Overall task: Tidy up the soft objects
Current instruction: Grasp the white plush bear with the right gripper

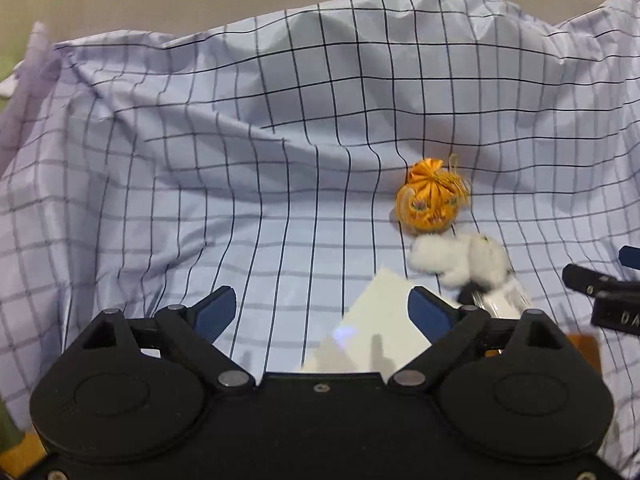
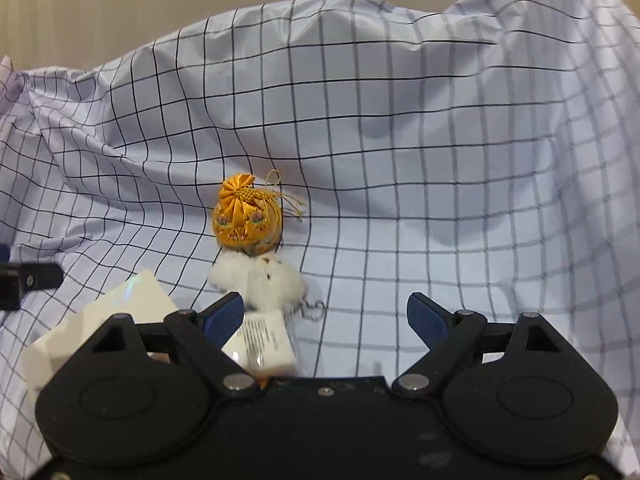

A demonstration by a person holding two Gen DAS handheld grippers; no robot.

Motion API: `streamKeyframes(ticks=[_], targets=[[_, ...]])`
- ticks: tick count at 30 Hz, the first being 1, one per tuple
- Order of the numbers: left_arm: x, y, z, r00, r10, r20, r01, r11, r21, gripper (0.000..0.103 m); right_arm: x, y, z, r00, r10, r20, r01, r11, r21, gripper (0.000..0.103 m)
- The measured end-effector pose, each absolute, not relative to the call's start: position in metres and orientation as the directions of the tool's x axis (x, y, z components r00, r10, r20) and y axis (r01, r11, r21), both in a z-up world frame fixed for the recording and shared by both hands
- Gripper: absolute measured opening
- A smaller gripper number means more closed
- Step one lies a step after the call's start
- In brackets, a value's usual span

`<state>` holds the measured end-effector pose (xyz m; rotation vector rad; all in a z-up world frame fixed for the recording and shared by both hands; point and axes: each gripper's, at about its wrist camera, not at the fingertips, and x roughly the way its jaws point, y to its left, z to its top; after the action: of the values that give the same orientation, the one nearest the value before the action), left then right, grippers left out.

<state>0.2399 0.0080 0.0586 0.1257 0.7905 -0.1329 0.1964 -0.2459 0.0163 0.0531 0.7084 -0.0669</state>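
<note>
Both grippers hang over the checked cloth (image 2: 400, 160) with nothing in them. On the left gripper (image 1: 322, 312) the jaws stand wide apart, and on the right gripper (image 2: 326, 316) too. Near the cloth's front edge lies a white card (image 1: 384, 320). Just past it sits the fluffy white toy (image 2: 264, 280), touching the orange pouch (image 2: 246, 218) – a tagged packet (image 2: 262, 344), maybe a label, lies beside the toy. Sorting looks just begun. Next, one gripper must come down around the toy and squeeze gently.

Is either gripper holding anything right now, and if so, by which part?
Nothing is held. The left gripper and right gripper are both open and empty; the orange pouch and white plush lie on the checked cloth.
</note>
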Motion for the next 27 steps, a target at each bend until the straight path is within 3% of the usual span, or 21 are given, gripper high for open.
streamKeyframes(ticks=[8,16,27], targets=[[0.289,-0.018,0.047,0.700,-0.063,-0.712,0.201,0.973,0.111,0.096,0.257,-0.244,-0.010,0.710,0.025,-0.704,0.013,0.999,0.049,0.088],[0.323,-0.038,0.041,0.676,-0.129,-0.725,0.265,0.961,0.076,0.096,0.301,-0.229,-0.032,0.661,0.106,-0.743,-0.106,0.993,0.048,0.084],[0.354,-0.054,0.030,0.611,-0.176,-0.772,0.294,0.956,0.015,0.096,0.340,-0.213,-0.067,0.574,0.093,-0.813,-0.203,0.979,-0.031,0.081]])
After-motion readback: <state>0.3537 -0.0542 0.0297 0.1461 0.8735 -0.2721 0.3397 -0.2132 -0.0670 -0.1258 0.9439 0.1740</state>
